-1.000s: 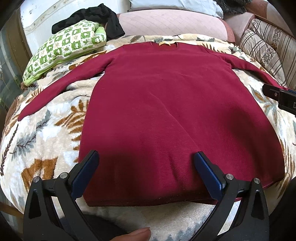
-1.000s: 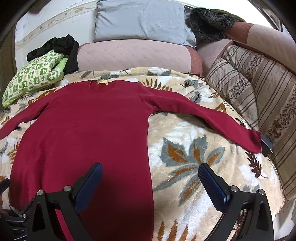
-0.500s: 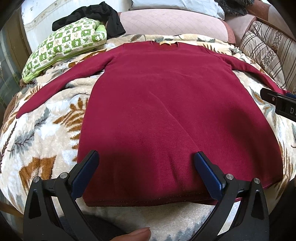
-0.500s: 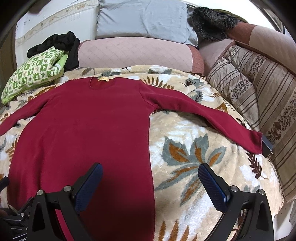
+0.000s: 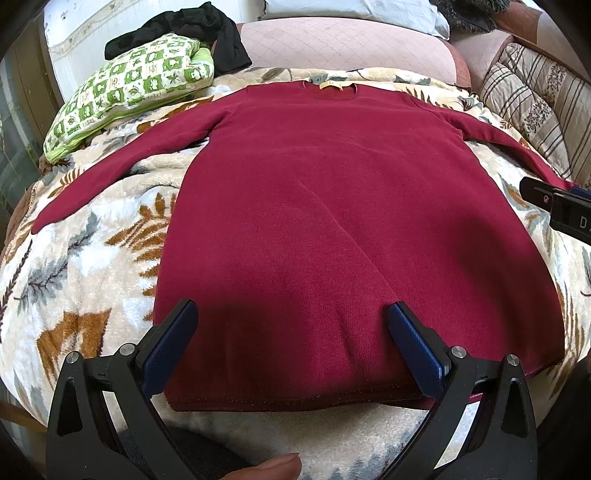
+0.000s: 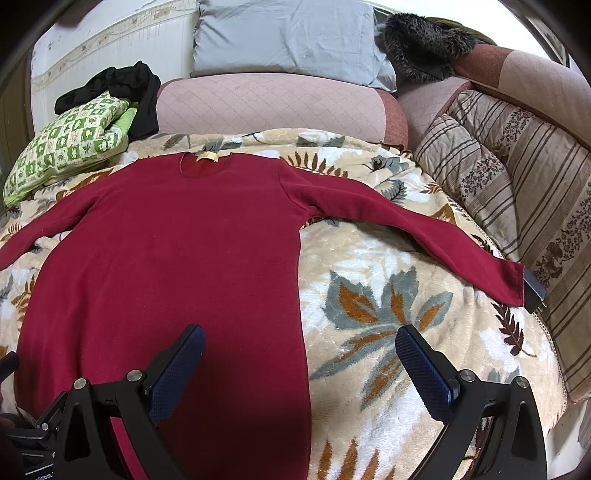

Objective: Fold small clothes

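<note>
The red sweater (image 5: 332, 206) lay flat on the leaf-patterned blanket (image 6: 388, 295), sleeves spread, nothing folded yet, while the left gripper (image 5: 291, 332) and right gripper (image 6: 299, 354) hovered with jaws wide open, so the next move probably needed a sleeve grasped.

A dark red sweater (image 5: 332, 221) of soft, matt, finely fuzzy knit cloth lies on a plush, fleecy blanket (image 6: 388, 295) printed with leaves. At the far left sits a green-and-white checked pillow (image 5: 129, 88) of smooth matt cotton-like cloth, with crumpled black fabric (image 5: 192, 26) behind it. The pink sofa back (image 6: 266, 107) is quilted matt fabric. At the far right, a striped woven cushion (image 6: 517, 177). Both grippers have matt black plastic arms, silvery metal bolts and blue textured pads (image 6: 424, 365).
</note>
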Motion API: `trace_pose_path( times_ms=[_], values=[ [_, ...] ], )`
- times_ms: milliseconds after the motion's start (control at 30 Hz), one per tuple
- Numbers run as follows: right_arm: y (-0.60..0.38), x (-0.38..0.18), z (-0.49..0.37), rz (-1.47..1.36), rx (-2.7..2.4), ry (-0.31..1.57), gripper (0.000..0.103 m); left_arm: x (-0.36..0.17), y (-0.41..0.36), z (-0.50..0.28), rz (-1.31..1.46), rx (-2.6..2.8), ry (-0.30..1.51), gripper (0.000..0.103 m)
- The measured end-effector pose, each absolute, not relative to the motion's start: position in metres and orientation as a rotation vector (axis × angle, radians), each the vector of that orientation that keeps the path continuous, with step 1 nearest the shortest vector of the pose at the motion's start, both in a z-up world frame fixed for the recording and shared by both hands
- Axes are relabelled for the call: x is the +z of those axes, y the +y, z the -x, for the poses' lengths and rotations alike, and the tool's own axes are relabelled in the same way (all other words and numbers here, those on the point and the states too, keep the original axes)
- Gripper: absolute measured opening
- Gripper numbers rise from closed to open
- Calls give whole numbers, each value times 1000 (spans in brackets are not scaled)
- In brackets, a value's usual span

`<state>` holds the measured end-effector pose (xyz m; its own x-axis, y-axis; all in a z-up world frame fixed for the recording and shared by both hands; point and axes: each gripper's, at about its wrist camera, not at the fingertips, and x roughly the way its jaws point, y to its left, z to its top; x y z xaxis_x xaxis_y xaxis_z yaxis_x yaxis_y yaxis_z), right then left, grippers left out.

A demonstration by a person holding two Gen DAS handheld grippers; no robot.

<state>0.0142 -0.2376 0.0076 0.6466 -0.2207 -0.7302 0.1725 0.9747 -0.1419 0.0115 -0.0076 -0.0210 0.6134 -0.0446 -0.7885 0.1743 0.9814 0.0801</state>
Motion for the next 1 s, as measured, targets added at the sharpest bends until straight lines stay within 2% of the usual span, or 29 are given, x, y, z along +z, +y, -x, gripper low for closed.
trace_pose_path(
  times_ms=[333,533,667,767,867,1000],
  values=[
    [-238,8,-15,61,-223,838,102,-12,-6,-10,-166,-121,877,103],
    [-236,9,-14,43,-212,829,102,69,31,-20,-78,-77,714,103],
    [-231,12,-13,40,-187,818,102,101,91,-61,133,-122,750,103],
    [-228,11,-14,43,-168,824,102,89,150,-95,210,-89,879,103],
    [-226,10,-14,61,-156,823,102,78,212,-111,283,-23,861,103],
    [-236,10,-17,0,-160,829,102,59,319,-121,526,27,826,102]
  ],
)
